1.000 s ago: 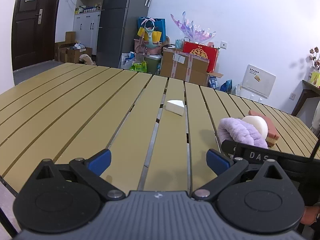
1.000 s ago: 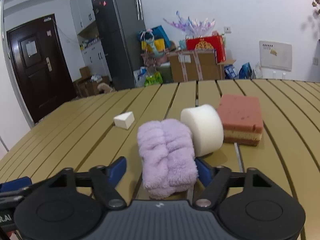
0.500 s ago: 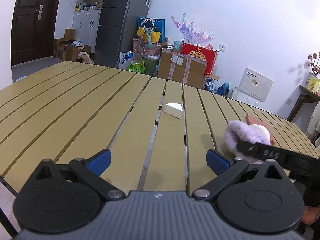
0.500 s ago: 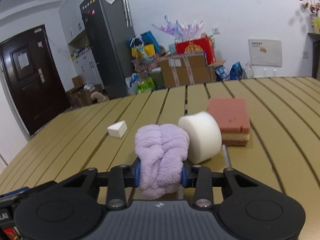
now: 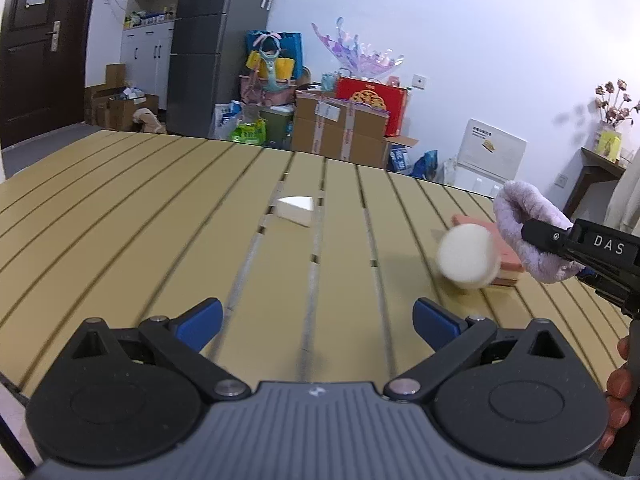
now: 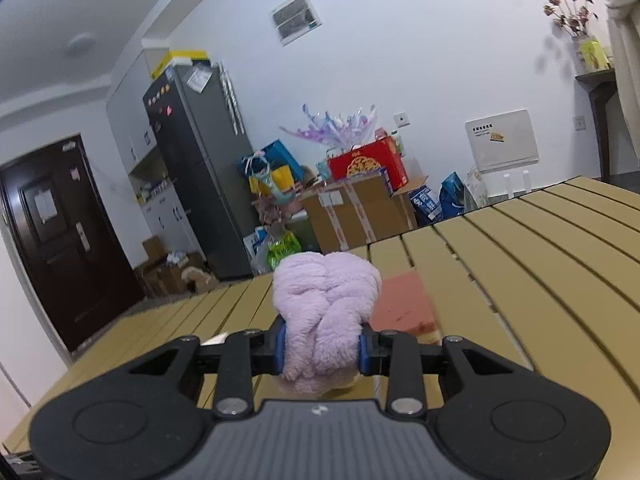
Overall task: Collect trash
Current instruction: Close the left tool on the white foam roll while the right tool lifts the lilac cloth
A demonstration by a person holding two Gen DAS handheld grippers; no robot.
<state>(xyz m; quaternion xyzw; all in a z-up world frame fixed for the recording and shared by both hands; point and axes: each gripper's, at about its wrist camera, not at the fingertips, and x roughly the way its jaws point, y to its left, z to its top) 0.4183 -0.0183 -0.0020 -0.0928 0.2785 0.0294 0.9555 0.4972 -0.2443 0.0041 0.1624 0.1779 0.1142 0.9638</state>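
Observation:
A fluffy lilac cloth (image 6: 326,312) is squeezed between the blue pads of my right gripper (image 6: 322,346), which holds it up off the yellow slatted table (image 6: 540,264). From the left wrist view the same lilac cloth (image 5: 528,236) hangs at the right in the black fingers of the right gripper (image 5: 560,236). My left gripper (image 5: 318,322) stands open low over the table (image 5: 140,220), with nothing between its pads. A white round foam piece (image 5: 468,258) lies blurred beside a pink and tan sponge block (image 5: 506,264). A small white wedge (image 5: 296,209) rests further back.
The pink sponge block (image 6: 402,306) shows just behind the held cloth. Fingers of a person's hand (image 5: 618,396) appear at the right edge. Beyond the table's far edge stand cardboard boxes (image 5: 340,136), bags and a grey fridge (image 5: 208,52).
My right gripper shut on the lilac cloth and lifted it off the table, tilting upward. The white foam piece sits exposed and blurred. My left gripper has shifted slightly and stays open.

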